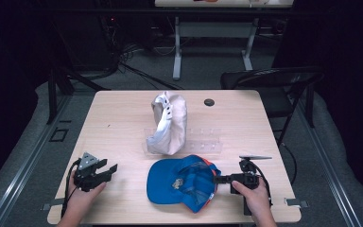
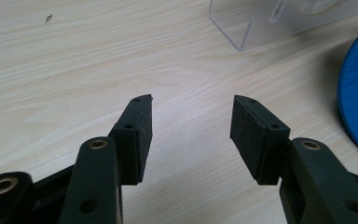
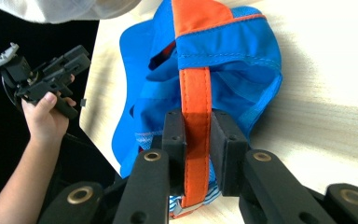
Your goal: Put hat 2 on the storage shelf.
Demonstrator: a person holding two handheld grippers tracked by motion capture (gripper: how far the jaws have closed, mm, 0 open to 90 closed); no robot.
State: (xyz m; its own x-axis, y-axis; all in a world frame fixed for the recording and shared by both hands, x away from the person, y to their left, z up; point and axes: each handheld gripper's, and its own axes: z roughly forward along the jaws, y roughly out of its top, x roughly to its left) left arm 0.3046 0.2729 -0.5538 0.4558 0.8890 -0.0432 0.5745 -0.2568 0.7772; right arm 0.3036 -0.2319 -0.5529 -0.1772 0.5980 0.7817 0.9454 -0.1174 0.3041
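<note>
Near the table's (image 1: 123,109) front edge, right of centre: blue cap (image 1: 182,182), orange strap (image 3: 196,105) clenched by right gripper (image 3: 197,135). Not yet lifted toward acrylic stand (image 1: 203,144) behind, already bearing white cap (image 1: 170,123). Left gripper (image 2: 191,123) released, idle left of blue cap.

Bare tabletop (image 1: 123,123) ahead of my left gripper (image 1: 105,170), free passage. Clear plastic stand (image 1: 203,144) and white cap (image 1: 170,123) block centre; blue cap (image 1: 182,182) just beside them.
</note>
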